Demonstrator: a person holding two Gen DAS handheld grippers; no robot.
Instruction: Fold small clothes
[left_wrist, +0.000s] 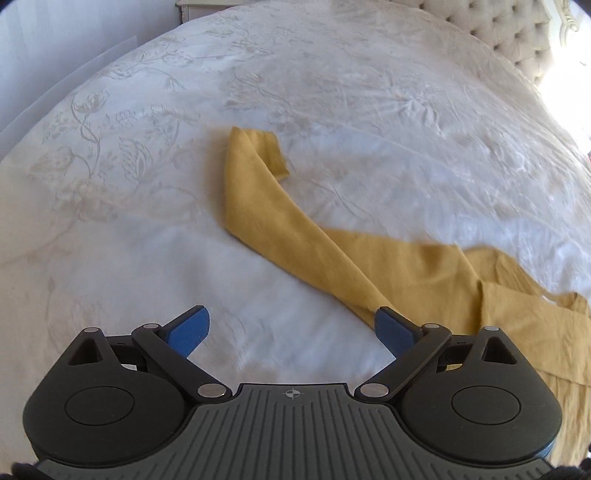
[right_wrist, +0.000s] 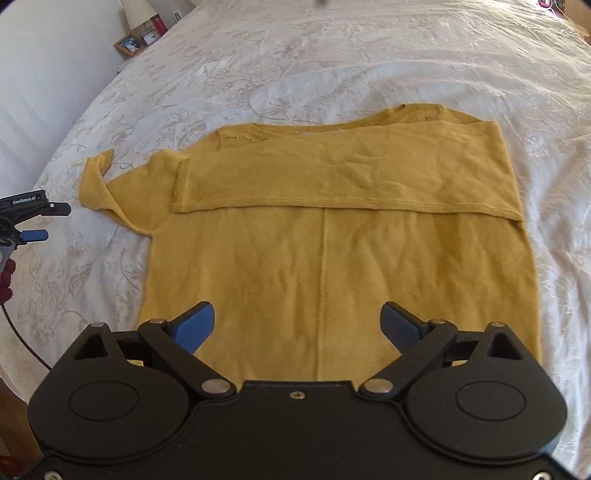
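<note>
One mustard-yellow sweater (right_wrist: 325, 236) lies flat on the bed (right_wrist: 369, 62), on a white floral-embroidered bedspread. Two sleeves are visible: one sleeve (right_wrist: 369, 177) is folded across the chest; the second sleeve (left_wrist: 258, 199) extends toward 9 o'clock, its cuff turned over. Two grippers are present. The right gripper (right_wrist: 297, 325) hovers over the hem, fingers spread wide, holding nothing. The left gripper (left_wrist: 291, 332) hovers beside the extended sleeve, fingers wide, empty. One picture frame (right_wrist: 129, 44) stands at 11 o'clock.

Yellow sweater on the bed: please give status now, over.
Left gripper open, empty. Right gripper open, empty, above yellow sweater. One sleeve folded across chest; other sleeve out on bedspread. Nothing in the way.
</note>
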